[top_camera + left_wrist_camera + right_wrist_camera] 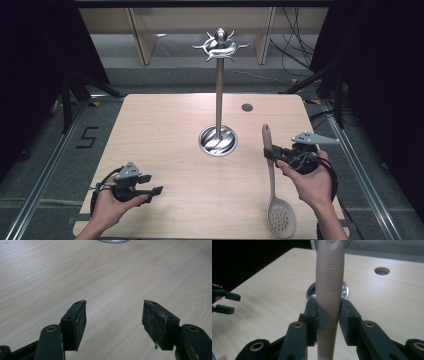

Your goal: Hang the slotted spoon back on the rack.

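Skimmer [273,175] sits at about five o'clock from the stand [218,90], out on the right side of the table [165,125], and it's firmly in the right gripper [271,152]! Those jaws are clamped on the beige handle partway down, pads pressing in from both sides, and the right gripper view has it dead centre: the handle [329,290] runs straight up between the two black pads with lettering stamped along it. From the high view, the handle tip points toward twelve o'clock, while the perforated bowl [281,217] hangs down at six o'clock, close to the near table edge. Whether the bowl touches the wood, I can't tell. Over at eight o'clock from the stand, the left gripper [151,184] is low over the table, near the front left corner, jaws spread wide with nothing between them. The left gripper view confirms it: two worn pads [80,322] well apart, bare wood grain beyond. The stand's round steel base [218,140] sits mid-table, its pole rising to a ring of hooks [220,47] at twelve o'clock. A small round hole [247,107] marks the table at one o'clock from the base.
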